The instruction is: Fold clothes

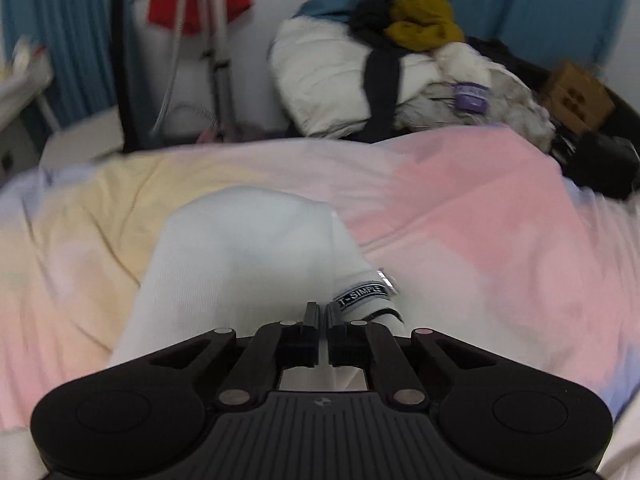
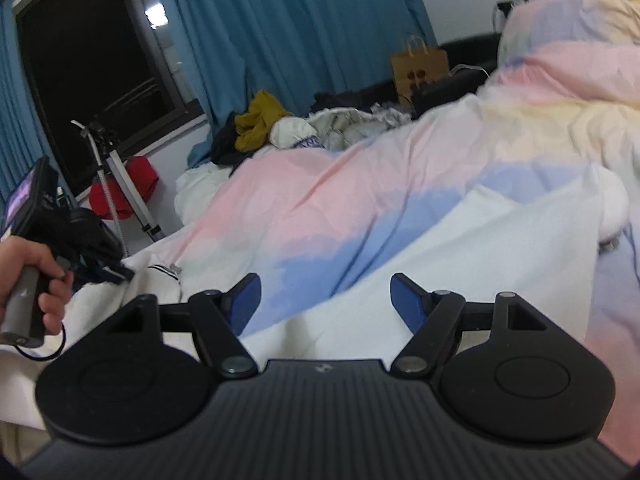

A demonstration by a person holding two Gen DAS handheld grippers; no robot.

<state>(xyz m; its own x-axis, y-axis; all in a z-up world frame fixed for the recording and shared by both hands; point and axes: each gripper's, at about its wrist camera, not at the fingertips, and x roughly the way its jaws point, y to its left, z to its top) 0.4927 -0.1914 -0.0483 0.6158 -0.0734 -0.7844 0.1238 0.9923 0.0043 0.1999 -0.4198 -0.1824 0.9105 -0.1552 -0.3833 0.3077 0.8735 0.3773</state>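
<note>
Here, only the left wrist view shows the left gripper point(image 1: 322, 312) pressed together on the white garment point(image 1: 240, 264), pinching the cloth beside a black lettered band point(image 1: 362, 294); the garment lies draped over the pastel duvet point(image 1: 480, 220). Only the right wrist view shows the right gripper point(image 2: 325, 300) spread wide with nothing between its blue pads point(image 2: 247, 294), hovering over the same white cloth. It also shows a brown paper bag point(image 2: 420, 66) by the teal curtain point(image 2: 280, 28); its contents cannot be seen.
</note>
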